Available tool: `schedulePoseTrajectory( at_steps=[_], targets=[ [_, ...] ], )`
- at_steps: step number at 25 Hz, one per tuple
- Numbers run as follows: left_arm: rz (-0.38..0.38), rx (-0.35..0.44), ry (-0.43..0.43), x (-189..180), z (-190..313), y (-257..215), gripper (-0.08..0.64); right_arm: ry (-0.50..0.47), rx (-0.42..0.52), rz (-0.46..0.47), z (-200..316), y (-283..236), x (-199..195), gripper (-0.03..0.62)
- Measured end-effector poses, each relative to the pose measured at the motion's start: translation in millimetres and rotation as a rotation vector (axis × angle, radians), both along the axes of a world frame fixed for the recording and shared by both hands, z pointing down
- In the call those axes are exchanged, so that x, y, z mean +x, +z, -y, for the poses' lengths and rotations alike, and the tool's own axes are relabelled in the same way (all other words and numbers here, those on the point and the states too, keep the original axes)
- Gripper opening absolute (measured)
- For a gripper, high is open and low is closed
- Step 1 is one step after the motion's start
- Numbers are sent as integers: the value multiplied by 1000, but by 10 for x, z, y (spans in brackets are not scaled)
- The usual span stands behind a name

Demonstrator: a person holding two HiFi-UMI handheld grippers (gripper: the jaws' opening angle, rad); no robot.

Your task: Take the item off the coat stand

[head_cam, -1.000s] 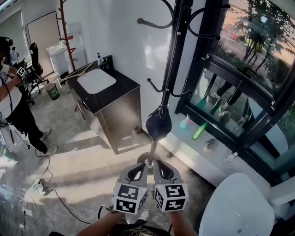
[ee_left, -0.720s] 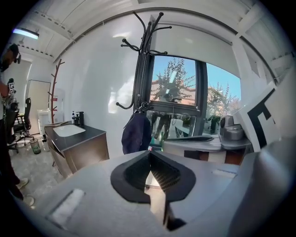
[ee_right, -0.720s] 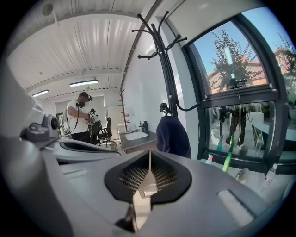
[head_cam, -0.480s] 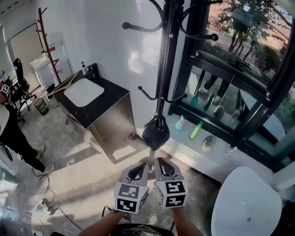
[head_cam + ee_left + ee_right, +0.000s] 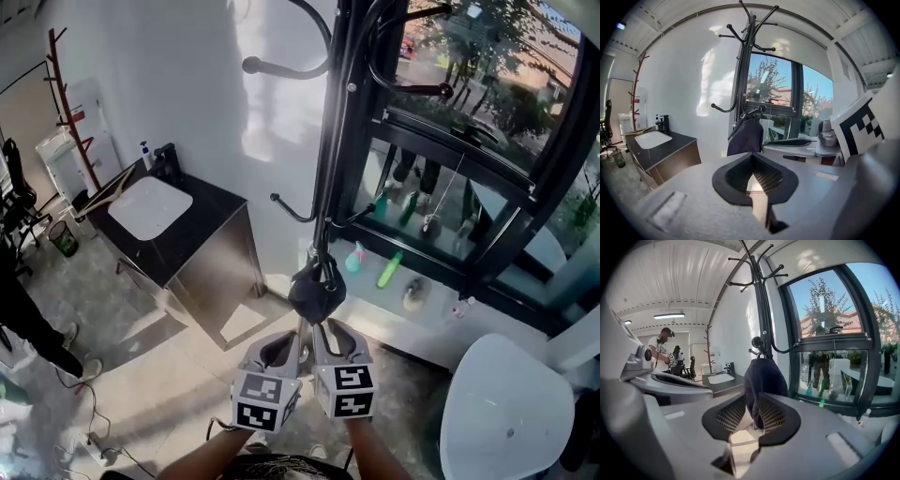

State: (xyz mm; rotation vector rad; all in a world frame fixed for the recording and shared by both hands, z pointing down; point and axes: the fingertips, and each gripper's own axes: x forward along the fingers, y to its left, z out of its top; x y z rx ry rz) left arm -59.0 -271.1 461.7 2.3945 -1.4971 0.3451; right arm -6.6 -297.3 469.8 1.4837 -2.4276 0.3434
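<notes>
A black coat stand [image 5: 336, 141] rises in front of me beside the window. A dark navy bag-like item [image 5: 317, 292] hangs from one of its low hooks. Both grippers are raised side by side just below it. In the right gripper view the item [image 5: 761, 376] dips between the jaws of the right gripper [image 5: 751, 408], which are opening, with a gap showing beside the left pad. The left gripper [image 5: 752, 161] is shut with nothing in it, and the item [image 5: 746, 136] hangs just beyond its tips, a little to the left.
A black counter with a white sink [image 5: 150, 206] stands at the left against the wall. A white round table [image 5: 506, 412] sits at lower right. Bottles [image 5: 389, 267] line the window sill. Cables [image 5: 94, 441] lie on the floor. A person [image 5: 661, 350] stands far off.
The hanging item has drawn closer to the grippers. The head view has swung, so the counter slid left and the person at the left has mostly left the frame.
</notes>
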Motion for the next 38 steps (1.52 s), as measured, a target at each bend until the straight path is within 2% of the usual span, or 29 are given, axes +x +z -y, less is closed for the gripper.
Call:
schedulePoseTrajectory(
  at_steps=[8, 16, 21, 26, 38],
  targets=[
    [4, 10, 39, -107, 168, -40, 2, 38, -6, -30, 243, 64, -60, 130],
    [0, 11, 63, -204, 226, -35, 2, 74, -1, -64, 451, 164, -123, 146],
    [-2, 12, 69, -277, 259, -38, 2, 87, -14, -89, 533, 184, -138, 110],
    [-7, 10, 81, -300, 292, -40, 1, 94, 9, -109, 554, 131, -146, 11],
    [-29, 16, 101, -223, 302, -135, 2, 59, 76, -173, 380, -30, -171, 9]
  ],
)
